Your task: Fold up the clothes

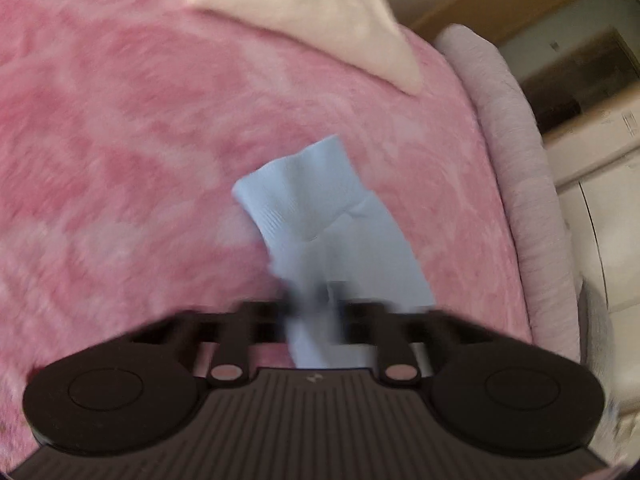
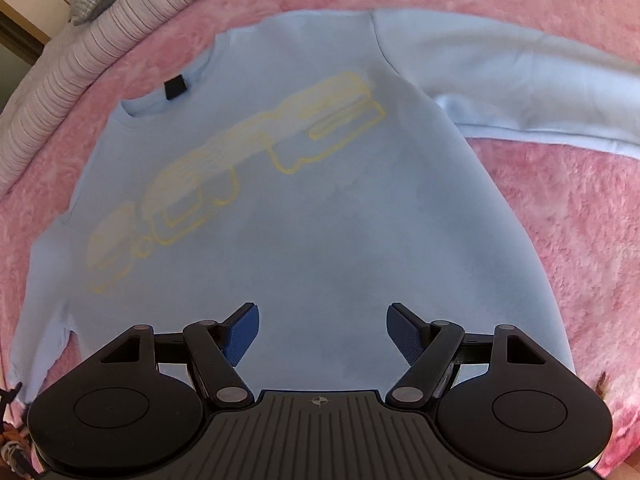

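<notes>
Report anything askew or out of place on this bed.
Nothing is damaged or spilled. The light blue sweatshirt lies flat but slanted across the pink blanket, one sleeve stretched sideways. A cream cloth lies crumpled near the bed's edge.

My left wrist camera sits just behind the left gripper [image 1: 312, 300] and looks steeply down along it at the pink blanket [image 1: 120, 140], close in, with a blue cuff [image 1: 304, 188] straight ahead and the bed edge [image 1: 516, 168] and room off to the right. That view is blurred. My right wrist camera looks down more steeply, from a little farther off, over its fingers [image 2: 242, 332] onto the sweatshirt [image 2: 320, 220] spread flat. Both views share the same blanket and blue garment; which part overlaps I can't tell.
</notes>
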### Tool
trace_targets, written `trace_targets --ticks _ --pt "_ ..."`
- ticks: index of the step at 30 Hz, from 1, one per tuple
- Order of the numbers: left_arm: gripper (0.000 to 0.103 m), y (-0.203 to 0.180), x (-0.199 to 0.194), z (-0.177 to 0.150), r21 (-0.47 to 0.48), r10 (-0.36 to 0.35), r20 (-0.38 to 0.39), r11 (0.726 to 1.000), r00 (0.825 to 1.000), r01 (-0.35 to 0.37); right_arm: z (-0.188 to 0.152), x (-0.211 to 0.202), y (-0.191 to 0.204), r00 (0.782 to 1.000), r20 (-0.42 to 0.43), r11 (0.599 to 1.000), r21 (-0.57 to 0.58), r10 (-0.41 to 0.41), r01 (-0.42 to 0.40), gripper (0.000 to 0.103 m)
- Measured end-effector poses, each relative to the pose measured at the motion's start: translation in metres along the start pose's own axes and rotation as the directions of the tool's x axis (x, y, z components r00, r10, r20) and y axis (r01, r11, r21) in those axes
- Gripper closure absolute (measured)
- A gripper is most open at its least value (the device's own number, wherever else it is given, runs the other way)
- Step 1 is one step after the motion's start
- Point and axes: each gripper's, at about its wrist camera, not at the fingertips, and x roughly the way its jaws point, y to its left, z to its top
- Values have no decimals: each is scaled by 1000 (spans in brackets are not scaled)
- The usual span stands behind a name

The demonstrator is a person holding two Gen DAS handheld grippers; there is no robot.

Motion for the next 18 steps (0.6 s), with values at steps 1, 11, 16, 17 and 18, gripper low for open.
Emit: trace_targets --ticks 1,11,16,17,18 --pt "101 -12 -8 -3 57 -25 33 998 999 23 3 1 -3 1000 0 1000 -2 5 -5 28" --pt "97 -193 -132 -158 469 -577 -221 644 787 604 50 -12 -49 998 49 998 28 50 -52 28" --pt "71 -225 -110 -317 446 -404 -597 552 693 705 75 -20 -76 993 99 995 66 63 -70 28" --pt "71 -224 -103 -340 463 -337 -628 562 701 685 79 -20 -80 993 101 994 76 66 -73 28" --pt "72 -219 -97 -362 487 -257 -657 573 709 659 82 -20 -83 992 102 993 82 78 -87 28"
